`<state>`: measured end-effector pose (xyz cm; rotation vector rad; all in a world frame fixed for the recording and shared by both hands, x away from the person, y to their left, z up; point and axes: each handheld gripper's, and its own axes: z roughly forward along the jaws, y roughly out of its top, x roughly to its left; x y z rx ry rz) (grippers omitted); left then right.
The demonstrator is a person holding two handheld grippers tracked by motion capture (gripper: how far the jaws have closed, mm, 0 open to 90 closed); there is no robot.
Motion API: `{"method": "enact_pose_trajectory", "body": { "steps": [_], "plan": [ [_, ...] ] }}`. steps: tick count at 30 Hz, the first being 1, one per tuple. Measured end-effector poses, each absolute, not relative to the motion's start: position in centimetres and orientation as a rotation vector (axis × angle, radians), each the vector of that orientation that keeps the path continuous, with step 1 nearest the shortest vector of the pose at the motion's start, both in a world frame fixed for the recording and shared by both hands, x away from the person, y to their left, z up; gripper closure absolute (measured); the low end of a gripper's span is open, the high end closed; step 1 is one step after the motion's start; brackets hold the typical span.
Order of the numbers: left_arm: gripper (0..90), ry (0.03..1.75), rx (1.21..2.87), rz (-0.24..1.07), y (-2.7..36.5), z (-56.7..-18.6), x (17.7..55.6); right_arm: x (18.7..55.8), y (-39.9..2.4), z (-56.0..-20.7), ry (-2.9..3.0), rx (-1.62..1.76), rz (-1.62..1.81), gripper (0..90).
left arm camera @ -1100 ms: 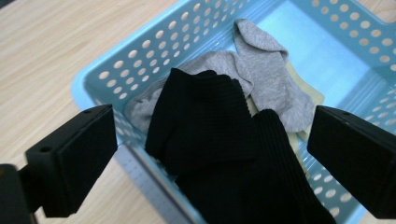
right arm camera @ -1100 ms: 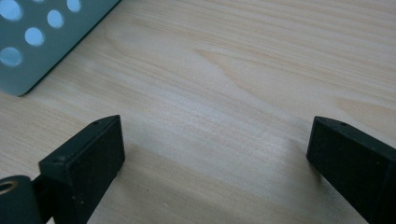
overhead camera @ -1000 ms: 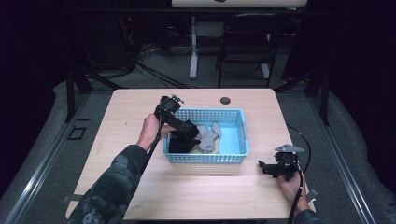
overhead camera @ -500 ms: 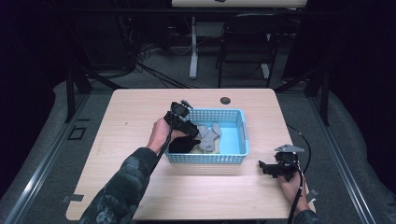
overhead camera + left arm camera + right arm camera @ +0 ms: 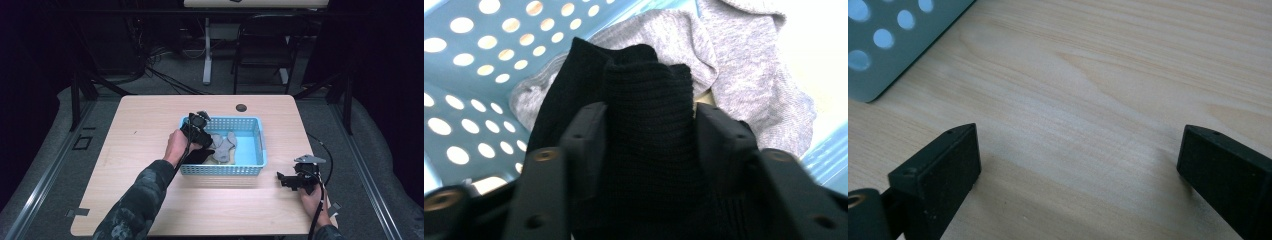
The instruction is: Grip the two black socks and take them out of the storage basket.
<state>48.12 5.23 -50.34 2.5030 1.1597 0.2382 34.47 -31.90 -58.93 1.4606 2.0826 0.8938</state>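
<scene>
2 grippers, 1 black sock, 1 blue basket.

Nearest, off the blue basket's [image 5: 260, 145] front right corner: right gripper [image 5: 286, 180] low over bare table [image 5: 150, 125], jaws spread wide, nothing between. Inside the basket's left end: left gripper [image 5: 196, 131], jaws just closing, pads pressing a bunched fold of the black sock [image 5: 644, 125]. Sock's long axis running straight away from this gripper, directly ahead, toward the basket's middle. Beyond the sock, deeper in the basket: grey socks [image 5: 744, 75], touching it. Left hand by far the nearer; lift probably straight up, clear of the basket's wall.
</scene>
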Motion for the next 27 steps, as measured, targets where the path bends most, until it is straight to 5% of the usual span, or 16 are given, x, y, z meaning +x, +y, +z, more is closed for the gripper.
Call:
{"method": "enact_pose_trajectory", "body": {
  "steps": [11,27],
  "plan": [
    [80.7,1.100,2.531,0.269,5.7,-49.5,47.5,34.5,-31.9,-58.9,2.082,1.461,0.893,3.2],
    [82.3,1.026,2.517,0.242,6.9,-47.9,46.9,34.5,-31.9,-58.9,2.082,1.461,0.889,3.1]
  ]
}}
